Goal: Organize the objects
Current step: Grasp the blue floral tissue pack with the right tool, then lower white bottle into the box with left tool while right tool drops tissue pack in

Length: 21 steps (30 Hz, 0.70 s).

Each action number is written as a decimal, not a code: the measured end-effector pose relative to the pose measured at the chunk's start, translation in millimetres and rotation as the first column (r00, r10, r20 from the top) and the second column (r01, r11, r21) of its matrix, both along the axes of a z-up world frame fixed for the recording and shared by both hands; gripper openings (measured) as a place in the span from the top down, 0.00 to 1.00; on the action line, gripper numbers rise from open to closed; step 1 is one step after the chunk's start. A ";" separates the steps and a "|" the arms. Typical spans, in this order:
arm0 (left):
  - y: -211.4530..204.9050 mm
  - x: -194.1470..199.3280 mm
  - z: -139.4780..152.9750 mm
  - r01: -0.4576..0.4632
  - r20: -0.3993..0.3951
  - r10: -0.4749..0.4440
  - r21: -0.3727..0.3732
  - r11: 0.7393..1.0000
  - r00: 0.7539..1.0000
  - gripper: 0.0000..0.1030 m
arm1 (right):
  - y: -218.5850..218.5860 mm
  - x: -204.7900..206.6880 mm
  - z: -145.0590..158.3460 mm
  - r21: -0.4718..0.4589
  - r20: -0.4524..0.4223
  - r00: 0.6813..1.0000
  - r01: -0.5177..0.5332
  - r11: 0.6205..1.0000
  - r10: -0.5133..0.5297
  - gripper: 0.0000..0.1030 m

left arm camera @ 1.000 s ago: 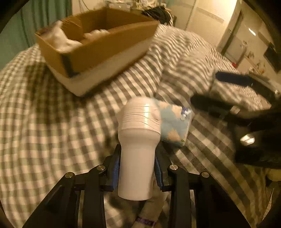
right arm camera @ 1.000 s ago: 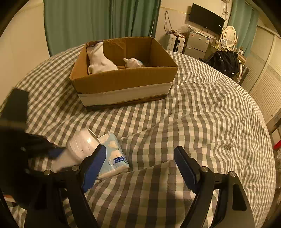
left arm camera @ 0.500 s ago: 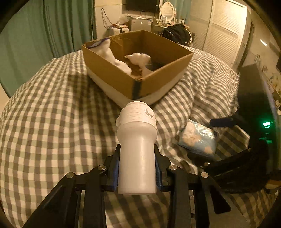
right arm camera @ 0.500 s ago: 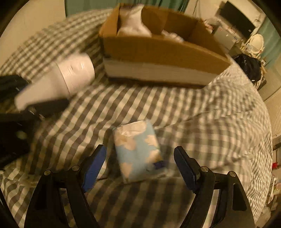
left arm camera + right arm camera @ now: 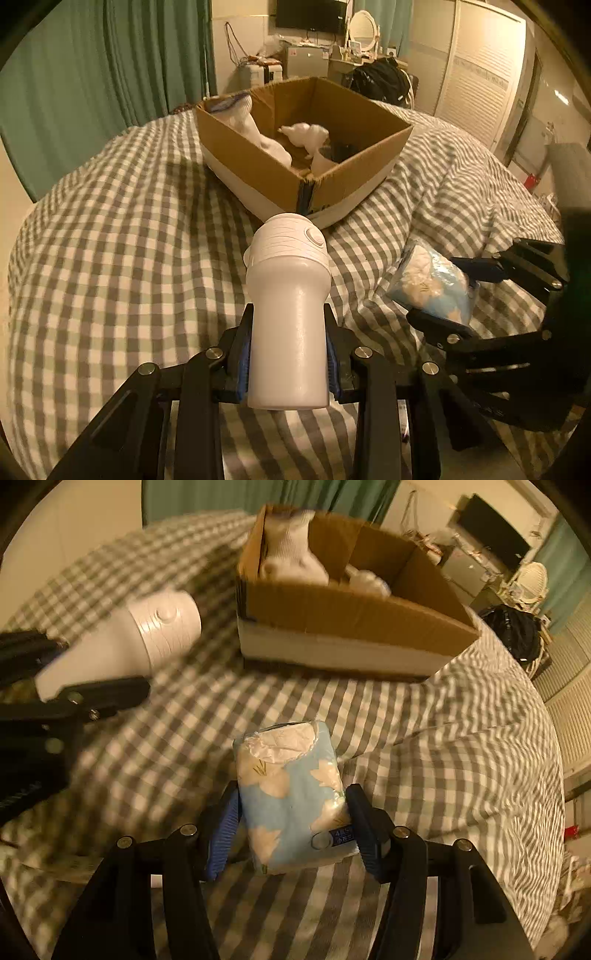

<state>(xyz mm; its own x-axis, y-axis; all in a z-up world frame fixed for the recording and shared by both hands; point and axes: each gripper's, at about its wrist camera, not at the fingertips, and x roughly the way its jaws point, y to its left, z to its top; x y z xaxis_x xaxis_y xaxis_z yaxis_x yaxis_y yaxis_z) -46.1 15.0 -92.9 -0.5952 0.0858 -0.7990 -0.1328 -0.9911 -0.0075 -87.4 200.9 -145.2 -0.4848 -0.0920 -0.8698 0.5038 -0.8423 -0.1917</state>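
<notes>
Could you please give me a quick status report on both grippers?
Left gripper shut on white plastic bottle. Right gripper shut on blue floral tissue pack. Open cardboard box ahead, path unobstructed.

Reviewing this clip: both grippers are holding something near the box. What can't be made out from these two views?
- Cardboard box contents: the near wall hides the floor in both views; a dark item stays unidentifiable.
- White bottle: no label faces the left wrist view; motion-blurred in the right wrist view.
- Tissue pack: label print too small to read.
- Right gripper: whether the pack is lifted off the checked bedspread is unclear.
</notes>
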 end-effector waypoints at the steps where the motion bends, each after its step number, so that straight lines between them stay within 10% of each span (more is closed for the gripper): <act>1: -0.6 2.4 2.9 -0.003 -0.004 0.003 -0.003 1.000 1.000 0.69 | -0.9 4.1 4.6 -0.022 -0.007 1.000 0.005 1.000 -0.005 0.45; 21: 9.7 5.8 122.2 0.028 -0.221 -0.028 -0.003 1.000 0.975 0.69 | 1.6 46.6 145.8 -0.206 -0.292 0.957 -0.069 0.976 0.007 0.45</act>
